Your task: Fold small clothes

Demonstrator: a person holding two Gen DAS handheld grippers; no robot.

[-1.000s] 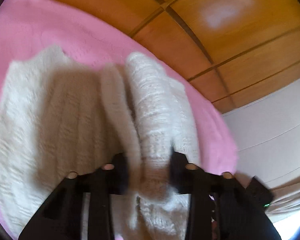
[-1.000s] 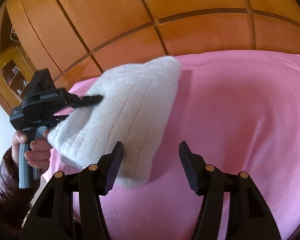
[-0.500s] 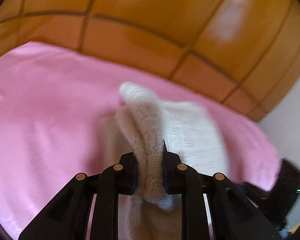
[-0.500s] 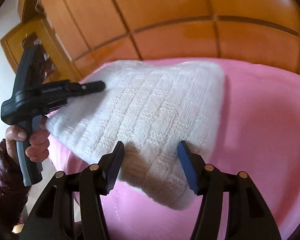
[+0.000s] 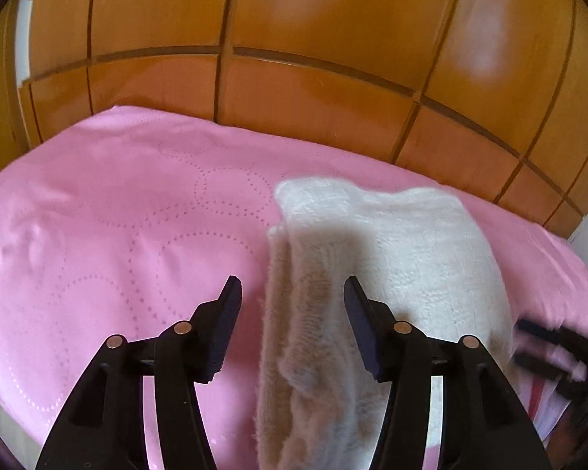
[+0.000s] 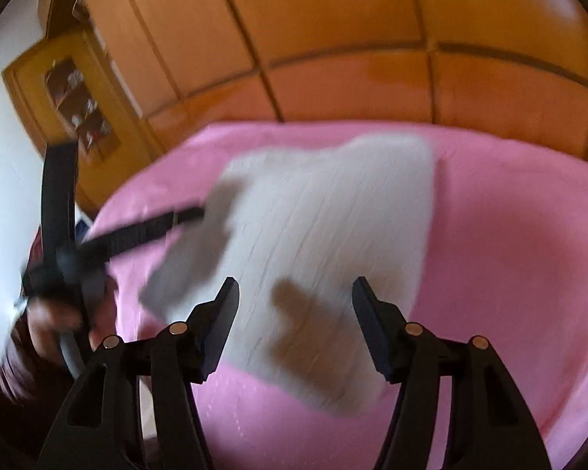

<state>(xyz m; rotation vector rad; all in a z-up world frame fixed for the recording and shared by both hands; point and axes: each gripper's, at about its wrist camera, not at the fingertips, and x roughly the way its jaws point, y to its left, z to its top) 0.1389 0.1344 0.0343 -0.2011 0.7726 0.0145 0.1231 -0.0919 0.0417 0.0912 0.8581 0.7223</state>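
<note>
A white knitted garment (image 5: 411, 243) lies folded on the pink bedspread (image 5: 117, 215). In the left wrist view a thick folded edge of it runs between the fingers of my left gripper (image 5: 292, 286). Those jaws are opening and the pads stand clear of the knit. In the right wrist view the garment (image 6: 333, 203) is blurred, and the left gripper (image 6: 192, 213) reaches its left edge. My right gripper (image 6: 296, 286) hovers over the garment's near edge, open and widening slightly, with nothing pinched. It shows as a dark blur (image 5: 548, 344) at the right of the left wrist view.
Wooden wardrobe panels (image 5: 294, 19) rise behind the bed. A wooden cabinet with shelves (image 6: 74, 94) stands at the far left. A hand in a dark sleeve (image 6: 55, 321) grips the left tool's handle. Bare pink bedspread (image 6: 509, 235) spreads to the right of the garment.
My left gripper, shut on the knit fold half a second ago, has let go and spread its jaws. The garment has come down from the air onto the bedspread. Both views swung.
</note>
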